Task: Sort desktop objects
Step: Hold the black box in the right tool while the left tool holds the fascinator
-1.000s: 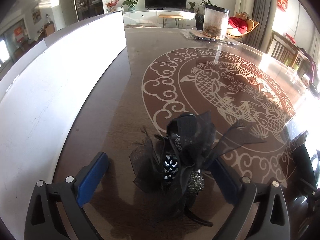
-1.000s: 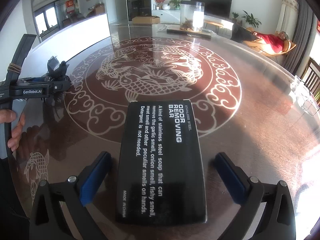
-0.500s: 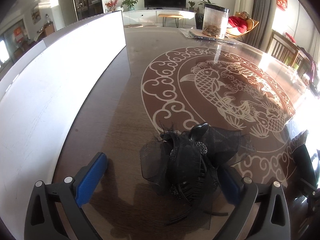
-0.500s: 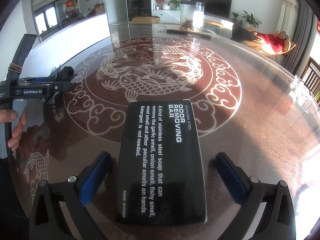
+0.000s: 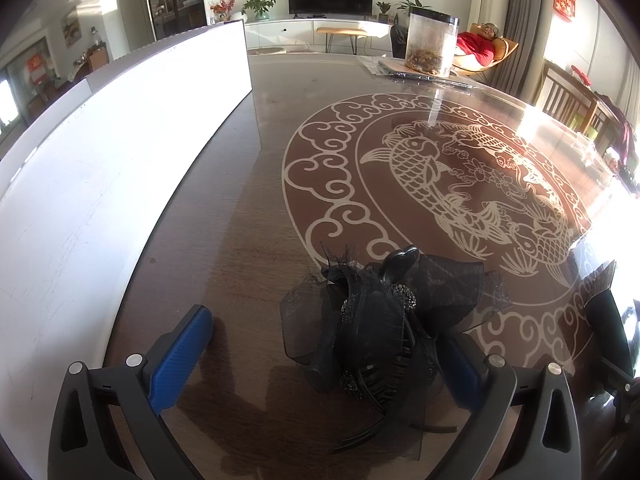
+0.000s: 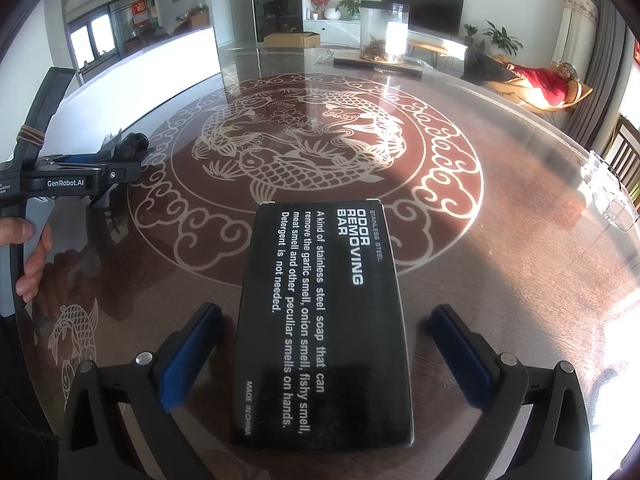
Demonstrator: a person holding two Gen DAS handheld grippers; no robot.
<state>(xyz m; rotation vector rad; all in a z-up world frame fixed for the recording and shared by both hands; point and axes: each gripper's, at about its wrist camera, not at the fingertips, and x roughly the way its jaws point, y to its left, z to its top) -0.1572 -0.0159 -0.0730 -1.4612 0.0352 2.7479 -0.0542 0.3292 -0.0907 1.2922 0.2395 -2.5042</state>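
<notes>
A black hair claw clip with a gauze bow and rhinestones (image 5: 384,316) lies on its side on the brown table between the fingers of my left gripper (image 5: 324,356), which is open around it, the clip nearer the right finger. In the right wrist view a black box printed "ODOR REMOVING BAR" (image 6: 324,328) lies flat on the table between the fingers of my right gripper (image 6: 324,356), which is open and apart from both sides of it. The left gripper (image 6: 120,172) also shows at the left edge there, with the clip (image 6: 128,146) in front of it.
A long white box wall (image 5: 120,168) runs along the left of the table. A clear jar with brown contents (image 5: 430,42) stands on a dark mat at the far end. A clear plastic item (image 6: 608,196) lies at the right edge. A person reclines beyond the table.
The hair clip has tipped from upright onto its side between the left fingers. The right gripper and the black box have not moved.
</notes>
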